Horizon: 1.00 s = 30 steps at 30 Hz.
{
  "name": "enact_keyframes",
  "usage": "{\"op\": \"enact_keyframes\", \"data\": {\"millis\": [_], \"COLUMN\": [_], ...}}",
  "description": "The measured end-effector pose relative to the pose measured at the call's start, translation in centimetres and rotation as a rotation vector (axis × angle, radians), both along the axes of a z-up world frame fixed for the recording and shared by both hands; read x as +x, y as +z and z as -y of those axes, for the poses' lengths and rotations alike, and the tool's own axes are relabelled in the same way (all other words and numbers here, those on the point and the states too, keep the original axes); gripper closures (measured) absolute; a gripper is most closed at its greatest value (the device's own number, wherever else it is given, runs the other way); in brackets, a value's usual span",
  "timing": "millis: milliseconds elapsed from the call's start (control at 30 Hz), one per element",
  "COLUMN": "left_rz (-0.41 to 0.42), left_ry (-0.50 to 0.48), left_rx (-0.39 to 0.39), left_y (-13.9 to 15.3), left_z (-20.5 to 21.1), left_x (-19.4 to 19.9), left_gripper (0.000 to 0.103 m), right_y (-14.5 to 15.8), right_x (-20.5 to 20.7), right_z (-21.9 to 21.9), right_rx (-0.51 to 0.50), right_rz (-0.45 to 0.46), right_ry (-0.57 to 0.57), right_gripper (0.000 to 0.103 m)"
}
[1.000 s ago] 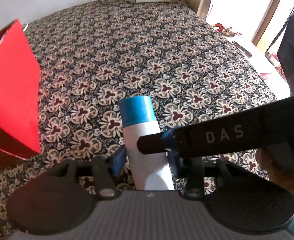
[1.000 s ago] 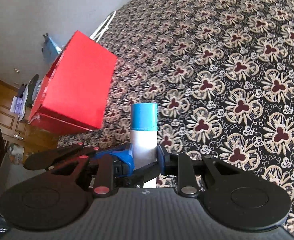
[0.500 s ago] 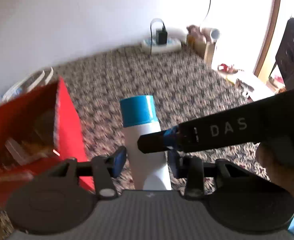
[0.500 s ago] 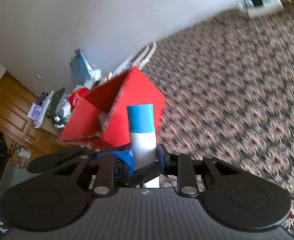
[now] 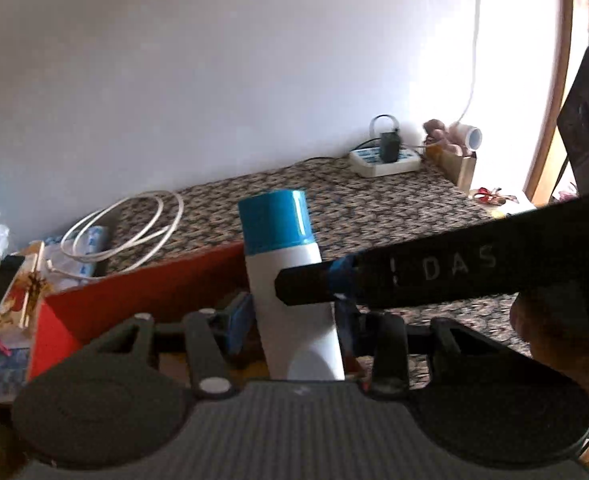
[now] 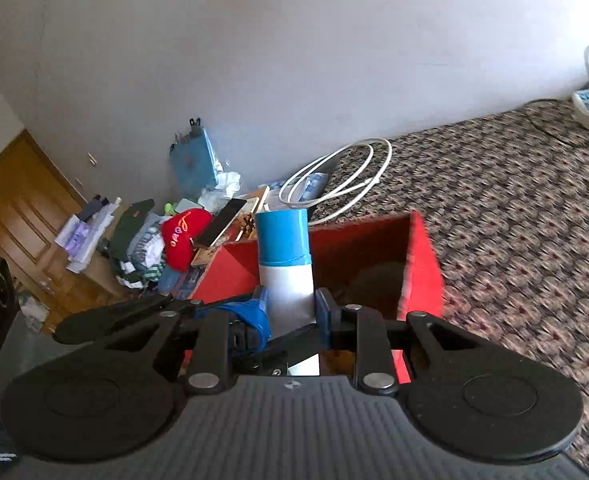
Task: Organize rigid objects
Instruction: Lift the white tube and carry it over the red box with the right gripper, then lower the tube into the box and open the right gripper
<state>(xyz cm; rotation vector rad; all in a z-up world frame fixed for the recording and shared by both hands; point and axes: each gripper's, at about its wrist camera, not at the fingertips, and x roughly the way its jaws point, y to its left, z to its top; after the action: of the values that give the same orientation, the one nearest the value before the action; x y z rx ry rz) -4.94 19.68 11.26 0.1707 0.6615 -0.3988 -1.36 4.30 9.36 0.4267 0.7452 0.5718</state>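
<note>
A white bottle [image 5: 294, 304] with a blue cap stands upright between the fingers of both grippers. My left gripper [image 5: 294, 320] is shut on its body. My right gripper [image 6: 290, 312] is shut on the same bottle [image 6: 284, 276], and its black arm crosses the left wrist view from the right. The bottle is held above the open red box [image 6: 418, 264], whose far wall [image 5: 150, 288] shows just behind the bottle. The box's contents are dark and unclear.
The box sits on a floral-patterned cloth [image 6: 526, 216]. A coiled white cable [image 6: 338, 176] lies behind the box. A pile of clutter with a red cap [image 6: 180, 236] and a phone [image 6: 220, 226] is to the left. A power strip [image 5: 384, 158] stands by the wall.
Both grippers have lifted and tilted upward with the bottle. The red box has shifted from the left to directly below and behind the bottle, and its open top now shows.
</note>
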Motion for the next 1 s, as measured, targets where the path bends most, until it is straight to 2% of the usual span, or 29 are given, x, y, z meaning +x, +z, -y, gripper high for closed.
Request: {"op": "enact_keyframes", "data": {"millis": [133, 267, 467, 633, 833, 1000], "left_rz": [-0.027, -0.041, -0.135, -0.166, -0.235, -0.268], "left_ry": [0.020, 0.030, 0.018, -0.004, 0.013, 0.063], "left_rx": [-0.019, 0.008, 0.026, 0.063, 0.014, 0.019], "left_y": [-0.9, -2.2, -5.4, -6.9, -8.4, -9.0], "left_z": [-3.1, -5.0, -6.0, -5.1, -6.4, -6.8], "left_x": [2.8, 4.3, 6.7, 7.4, 7.9, 8.2], "left_gripper": [0.064, 0.064, 0.069, 0.070, 0.069, 0.069], "right_y": [-0.6, -1.8, -4.3, -5.7, -7.2, -7.8], "right_x": [2.2, 3.9, 5.5, 6.5, 6.5, 5.9], "right_z": [-3.2, -5.2, -7.9, -7.9, -7.7, -8.1], "right_rx": [-0.023, -0.009, -0.144, -0.180, -0.146, -0.190], "right_rz": [-0.016, -0.070, -0.090, -0.142, -0.192, -0.161], "right_ry": [-0.004, -0.011, -0.001, -0.008, -0.017, -0.043], "right_gripper": [0.095, 0.095, 0.096, 0.097, 0.097, 0.097]}}
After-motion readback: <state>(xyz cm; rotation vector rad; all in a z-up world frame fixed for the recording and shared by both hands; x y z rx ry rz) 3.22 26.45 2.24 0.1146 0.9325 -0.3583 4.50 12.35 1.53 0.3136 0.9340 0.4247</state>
